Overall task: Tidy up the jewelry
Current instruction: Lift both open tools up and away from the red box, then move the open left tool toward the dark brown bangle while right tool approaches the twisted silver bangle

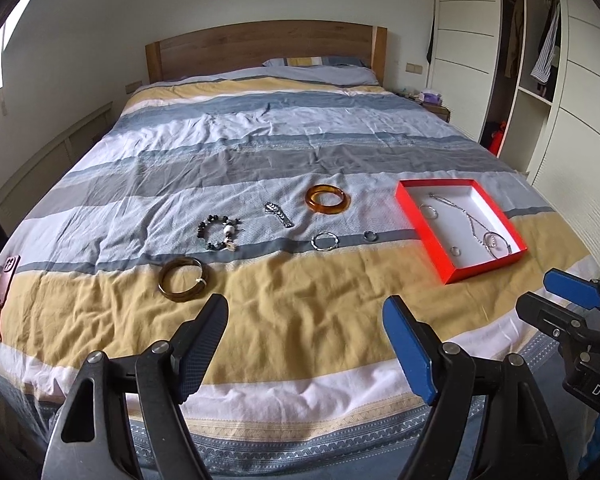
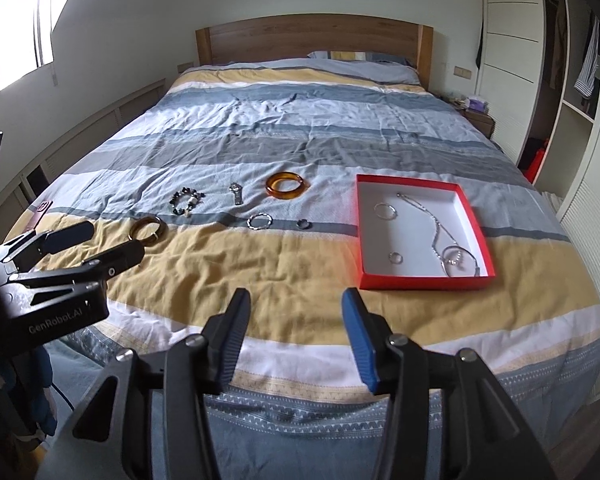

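While both black-and-blue two-finger grippers, left gripper (image 1: 306,344) and right gripper (image 2: 296,336), hover empty with fingers apart over the striped bed cover (image 1: 300,312), loose bangles and rings wait beyond, probably bound for the red cardboard box (image 2: 420,282) already holding chains.

Striped bed (image 1: 284,312) carries loose bangles, rings (one red box (image 1: 420,224)).

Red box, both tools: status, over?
Left tool and right tool open, empty. Red box holds some jewelry; six pieces on bedspread. Nothing in the way.
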`<action>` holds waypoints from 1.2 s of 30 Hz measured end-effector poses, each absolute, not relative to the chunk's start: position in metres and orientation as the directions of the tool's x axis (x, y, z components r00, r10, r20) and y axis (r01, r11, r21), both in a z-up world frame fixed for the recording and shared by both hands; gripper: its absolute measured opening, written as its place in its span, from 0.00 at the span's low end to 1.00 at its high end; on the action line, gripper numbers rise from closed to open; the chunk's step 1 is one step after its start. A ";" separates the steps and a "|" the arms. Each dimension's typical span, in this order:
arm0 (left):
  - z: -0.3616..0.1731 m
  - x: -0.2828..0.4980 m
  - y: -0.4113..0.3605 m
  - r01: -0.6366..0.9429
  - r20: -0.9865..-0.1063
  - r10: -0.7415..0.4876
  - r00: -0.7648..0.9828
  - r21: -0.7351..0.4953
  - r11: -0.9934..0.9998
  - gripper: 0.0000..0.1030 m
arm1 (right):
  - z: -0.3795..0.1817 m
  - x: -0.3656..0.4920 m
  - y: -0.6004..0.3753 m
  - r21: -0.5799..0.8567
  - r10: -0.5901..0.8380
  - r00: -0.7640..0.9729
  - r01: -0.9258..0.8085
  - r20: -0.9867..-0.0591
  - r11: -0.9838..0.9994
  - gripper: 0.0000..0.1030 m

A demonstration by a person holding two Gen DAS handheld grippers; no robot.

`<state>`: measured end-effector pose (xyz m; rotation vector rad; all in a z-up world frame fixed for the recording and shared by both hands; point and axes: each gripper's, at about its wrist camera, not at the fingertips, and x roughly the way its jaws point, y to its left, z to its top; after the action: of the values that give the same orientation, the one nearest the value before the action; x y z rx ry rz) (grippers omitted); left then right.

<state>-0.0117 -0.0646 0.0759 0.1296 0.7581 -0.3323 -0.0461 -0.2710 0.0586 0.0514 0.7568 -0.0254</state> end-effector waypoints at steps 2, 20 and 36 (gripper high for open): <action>0.076 -0.012 -0.064 0.343 -0.693 -0.250 0.676 -0.005 0.939 0.76 | 0.059 -0.047 -0.271 0.036 -0.008 0.727 0.044 -0.686 0.998 0.44; 0.069 -0.008 -0.051 0.320 -0.698 -0.234 0.677 -0.007 0.947 0.76 | 0.058 -0.048 -0.267 0.036 -0.003 0.727 0.039 -0.687 0.999 0.44; 0.054 -0.001 -0.007 0.214 -0.724 -0.132 0.677 0.022 0.977 0.81 | 0.039 -0.021 -0.245 0.095 0.073 0.709 -0.009 -0.701 0.995 0.44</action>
<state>-0.0011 -0.0068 0.0545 0.1078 0.8040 -0.1945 -0.0209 -0.2449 0.0385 0.0864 0.7812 0.0453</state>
